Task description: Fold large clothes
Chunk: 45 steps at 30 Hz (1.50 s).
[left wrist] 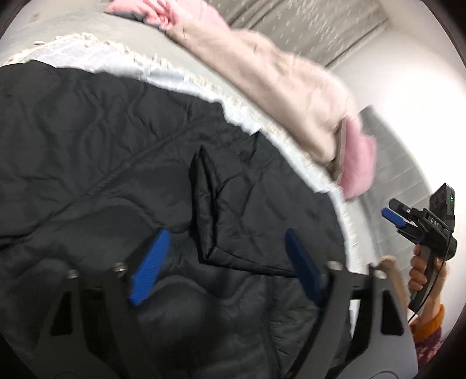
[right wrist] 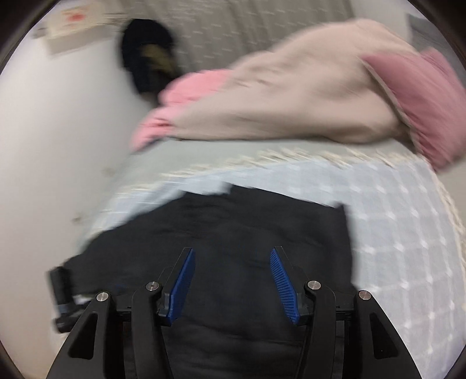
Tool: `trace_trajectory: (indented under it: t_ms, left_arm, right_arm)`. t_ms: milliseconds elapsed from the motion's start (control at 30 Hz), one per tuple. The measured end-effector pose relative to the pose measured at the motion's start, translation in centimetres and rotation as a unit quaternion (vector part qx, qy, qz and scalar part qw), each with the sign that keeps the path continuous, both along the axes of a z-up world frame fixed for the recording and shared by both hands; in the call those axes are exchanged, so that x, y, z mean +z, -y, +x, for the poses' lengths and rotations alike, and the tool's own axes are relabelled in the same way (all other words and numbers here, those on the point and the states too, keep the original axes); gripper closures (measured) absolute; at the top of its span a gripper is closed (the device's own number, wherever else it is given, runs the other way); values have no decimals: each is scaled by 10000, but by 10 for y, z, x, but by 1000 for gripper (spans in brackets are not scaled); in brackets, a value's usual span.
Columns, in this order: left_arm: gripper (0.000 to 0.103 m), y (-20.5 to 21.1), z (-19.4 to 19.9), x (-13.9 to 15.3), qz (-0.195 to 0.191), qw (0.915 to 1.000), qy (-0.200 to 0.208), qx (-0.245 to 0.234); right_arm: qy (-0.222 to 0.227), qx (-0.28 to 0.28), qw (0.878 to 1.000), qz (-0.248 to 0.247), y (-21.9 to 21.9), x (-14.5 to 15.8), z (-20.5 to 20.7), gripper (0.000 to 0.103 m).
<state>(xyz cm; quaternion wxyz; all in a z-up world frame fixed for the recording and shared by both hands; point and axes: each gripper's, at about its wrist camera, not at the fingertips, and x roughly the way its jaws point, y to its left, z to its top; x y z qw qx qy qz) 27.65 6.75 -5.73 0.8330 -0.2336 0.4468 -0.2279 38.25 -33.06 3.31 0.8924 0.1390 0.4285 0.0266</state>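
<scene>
Left hand-held gripper [left wrist: 224, 265] jaws apart at a medium width, blue pads [left wrist: 150, 268] clear of fabric, nothing between them; it hangs over the black quilted jacket [left wrist: 116, 140]. Right hand-held gripper [right wrist: 231, 284] also part open, pads [right wrist: 182, 285] not pressing anything, empty, pointing down over the same black jacket [right wrist: 233, 233]. In the left wrist view the right hand-held gripper [left wrist: 399, 220] shows at the right edge, held by a hand [left wrist: 419, 272] with an orange cuff [left wrist: 431, 320], off the edge of the jacket.

Jacket lies spread on a pale blue checked cloth [right wrist: 393, 227] with a cream fringe [left wrist: 204, 78], which lies on a grey surface [right wrist: 174, 154]; bed or worktop, cannot tell. Creased fold near the jacket's middle in the left wrist view.

Beyond the cloth: a beige garment [right wrist: 291, 96] heaped with a pink garment [right wrist: 431, 105], touching each other, pink showing at both ends. They sit just beside the fringe, apart from the jacket. Dark object [right wrist: 145, 55] farther back by the wall, too blurred to identify. Grey patterned curtain [left wrist: 305, 26] behind.

No containers visible in either view. Both views motion-blurred.
</scene>
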Motion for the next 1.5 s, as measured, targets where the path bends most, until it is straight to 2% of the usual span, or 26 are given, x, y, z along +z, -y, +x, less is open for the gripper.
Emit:
trace_trajectory:
  t_ms: [33,100,200,267,300,333,367,433,467,533,633,700,767,833,933,967,1000,1067,1167,1233,1400,1500]
  left_arm:
    - [42,7,5,-6,153,9998,-83,-10]
    - [65,18,13,-14,416,9990,-154,19]
    - [90,30,16,-19,624,9980,-110,-34]
    - [93,39,15,-16,695,9974,53,-178]
    - [93,45,14,-16,873,9958,104,-254]
    - [93,50,13,-18,1106,9934,84,-289]
    - [93,52,14,-22,1226,9920,38,-311]
    - [91,56,10,-28,1510,9878,12,-379]
    - [89,58,8,-27,1655,9853,46,-414]
    - [88,60,3,-20,1842,9817,130,-455]
    - [77,52,-6,-4,1896,9811,297,-266]
    - [61,47,-13,7,1795,9822,527,-153]
    - [47,46,-17,12,1925,9789,677,-125]
    - [47,46,-17,10,2093,9760,590,-127]
    - [45,34,-25,10,2205,9749,291,0]
    - [35,29,-31,13,2223,9746,245,54]
    - [20,20,-39,20,2199,9751,246,139]
    - [12,1,-52,35,2191,9742,346,403]
    - [11,-22,-62,53,2290,9711,260,629]
    - [10,-37,-68,63,2259,9710,131,771]
    - [9,-84,-92,77,1866,9734,-206,1312]
    - [8,-114,-104,78,1758,9712,-257,1586]
  right_arm:
    - [-128,-218,9997,-35,16,-13,2,49]
    - [-288,-610,9977,3,48,-38,3,49]
    - [-472,-1216,9909,328,100,-78,0,49]
    - [-506,-1495,9853,654,121,-98,-2,49]
    - [-531,-1621,9817,849,130,-111,-4,50]
    - [-582,-1769,9785,890,136,-127,-3,55]
    - [-705,-1917,9768,638,136,-139,-2,58]
    - [-892,-2033,9750,74,129,-157,0,65]
    - [-805,-2022,9760,-106,125,-160,-1,66]
    - [-746,-2032,9754,-430,118,-159,2,67]
    - [-750,-2153,9703,-805,108,-145,-1,67]
    - [-360,-2209,9716,-765,101,-125,-15,64]
    - [-29,-2162,9739,-696,92,-108,-30,62]
    - [116,-2092,9757,-638,85,-102,-43,54]
    - [-258,-1908,9801,-490,78,-113,-54,51]
    - [-470,-1837,9808,-460,77,-116,-55,51]
    - [-604,-1769,9814,-433,75,-117,-58,51]
    - [-649,-1729,9822,-353,68,-111,-68,51]
    - [-726,-1583,9845,-190,49,-94,-88,48]
    - [-797,-1475,9857,-179,37,-82,-98,42]
    - [-605,-1400,9881,-183,4,-52,-130,28]
    - [-559,-1408,9884,-118,-12,-45,-146,27]
